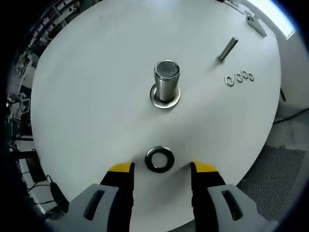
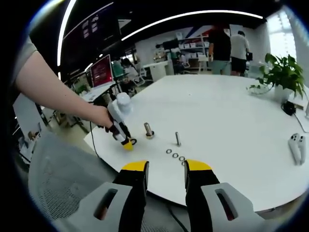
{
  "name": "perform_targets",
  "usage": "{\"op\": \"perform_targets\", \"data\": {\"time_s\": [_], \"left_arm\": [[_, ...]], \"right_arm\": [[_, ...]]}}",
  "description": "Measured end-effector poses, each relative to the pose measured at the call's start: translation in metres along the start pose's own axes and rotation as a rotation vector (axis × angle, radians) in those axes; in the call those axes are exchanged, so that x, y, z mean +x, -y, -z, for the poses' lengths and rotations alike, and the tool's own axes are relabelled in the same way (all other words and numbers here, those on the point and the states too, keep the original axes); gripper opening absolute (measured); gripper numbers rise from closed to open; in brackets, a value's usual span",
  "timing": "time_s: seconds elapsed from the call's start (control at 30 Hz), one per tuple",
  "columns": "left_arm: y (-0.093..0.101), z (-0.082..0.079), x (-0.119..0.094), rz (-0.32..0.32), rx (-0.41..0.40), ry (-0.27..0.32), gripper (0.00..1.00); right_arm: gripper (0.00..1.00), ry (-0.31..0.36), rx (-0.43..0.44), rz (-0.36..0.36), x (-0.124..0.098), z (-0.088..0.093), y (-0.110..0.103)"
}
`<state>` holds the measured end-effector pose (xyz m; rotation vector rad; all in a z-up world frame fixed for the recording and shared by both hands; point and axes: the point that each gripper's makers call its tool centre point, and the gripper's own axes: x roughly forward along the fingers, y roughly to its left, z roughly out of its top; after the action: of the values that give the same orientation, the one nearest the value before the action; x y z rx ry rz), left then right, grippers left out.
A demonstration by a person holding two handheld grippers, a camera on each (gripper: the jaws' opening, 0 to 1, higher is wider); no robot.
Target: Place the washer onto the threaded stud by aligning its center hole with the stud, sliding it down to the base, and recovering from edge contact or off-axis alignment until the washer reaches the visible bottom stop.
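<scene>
The left gripper (image 1: 162, 169) hangs low over the round white table (image 1: 87, 96), its yellow-tipped jaws spread wide with the washer (image 1: 160, 159) lying flat on the tabletop between them, low in the left gripper view and not yet gripped. Above it, at the middle of that view, stands the threaded stud (image 1: 166, 79) on its flanged base (image 1: 165, 98), upright and well apart from the washer. Toward the upper right lie a loose bolt (image 1: 227, 49) and a short row of small washers (image 1: 239, 78).

In the right gripper view the right gripper (image 2: 165, 169) waits off the near table edge, jaws open and holding nothing, while the left gripper (image 2: 126, 143) shows at left centre, held in a person's hand (image 2: 100, 116).

To my eye the step is the pick-up. A flat ring on a smooth top is awkward; I'd close on its outer edge squarely across the diameter, tips touching the table, so it doesn't skate away. Then lift it level, centre the hole over the stud's top, and lower without tilt, since a cocked washer will likely catch on the threads.
</scene>
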<state>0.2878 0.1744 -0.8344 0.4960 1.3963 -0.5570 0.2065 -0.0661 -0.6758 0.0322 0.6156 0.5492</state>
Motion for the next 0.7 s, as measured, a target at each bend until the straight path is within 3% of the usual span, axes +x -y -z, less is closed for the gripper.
{"op": "perform_targets", "data": {"time_s": [0.3, 0.43, 0.53, 0.57, 0.7], "left_arm": [[0.0, 0.001, -0.001, 0.003, 0.0, -0.043, 0.45], [-0.003, 0.0, -0.002, -0.007, -0.042, -0.015, 0.37], [0.0, -0.008, 0.0, -0.002, 0.023, 0.034, 0.26], [0.002, -0.009, 0.0, -0.001, 0.033, 0.038, 0.22], [0.0, -0.008, 0.0, 0.002, 0.008, 0.008, 0.21]], "right_arm": [[0.31, 0.004, 0.005, 0.002, 0.0, -0.001, 0.001], [0.3, 0.002, -0.005, -0.007, 0.001, -0.001, -0.001], [0.3, 0.004, 0.001, -0.002, 0.0, -0.001, 0.0], [0.3, 0.004, 0.002, -0.002, 0.0, -0.001, 0.0], [0.3, -0.003, -0.005, -0.006, 0.001, -0.001, -0.001]]}}
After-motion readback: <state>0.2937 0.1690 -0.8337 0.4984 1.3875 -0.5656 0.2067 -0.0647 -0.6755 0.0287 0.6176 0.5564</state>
